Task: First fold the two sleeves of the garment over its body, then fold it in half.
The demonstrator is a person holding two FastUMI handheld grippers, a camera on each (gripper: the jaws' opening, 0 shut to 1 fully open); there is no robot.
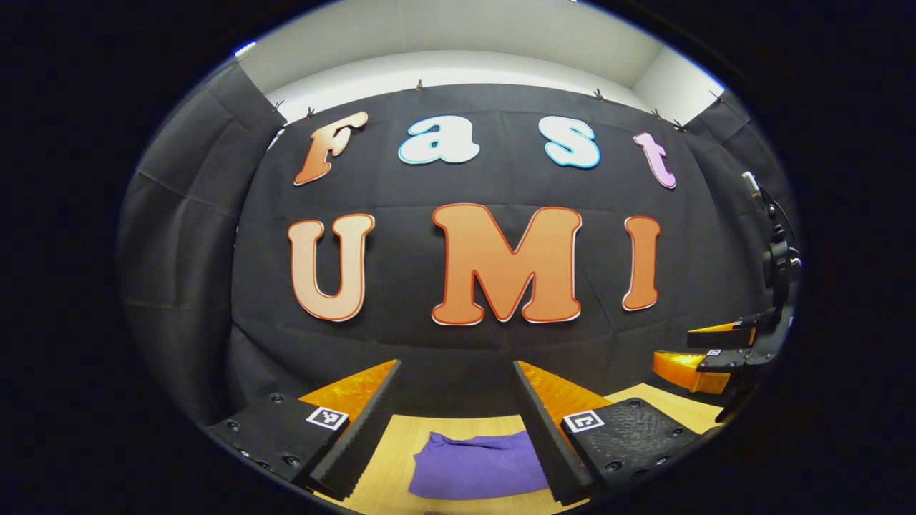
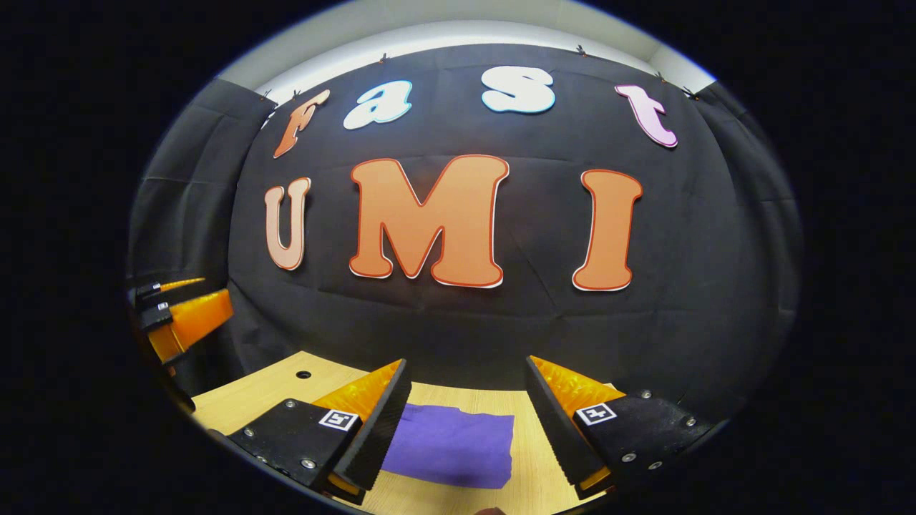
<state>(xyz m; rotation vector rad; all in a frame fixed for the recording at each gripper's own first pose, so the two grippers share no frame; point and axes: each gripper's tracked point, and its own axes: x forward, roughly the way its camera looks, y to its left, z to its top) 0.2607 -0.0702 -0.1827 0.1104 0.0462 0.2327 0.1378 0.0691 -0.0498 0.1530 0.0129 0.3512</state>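
Observation:
A purple garment (image 1: 476, 466) lies folded into a compact rectangle on the wooden table (image 1: 401, 436). In the left gripper view my left gripper (image 1: 456, 372) hangs open above it, fingers wide apart, holding nothing. The right gripper view shows the same purple garment (image 2: 452, 442) below my right gripper (image 2: 465, 368), which is also open and held clear of the cloth. The right gripper (image 1: 705, 350) appears at the far right of the left gripper view, and the left gripper (image 2: 182, 307) at the far left of the right gripper view.
The black cloth wall (image 1: 465, 343) rises just behind the table's far edge. A small round hole (image 2: 303, 374) marks the wooden table (image 2: 272, 393) at the left of the right gripper view.

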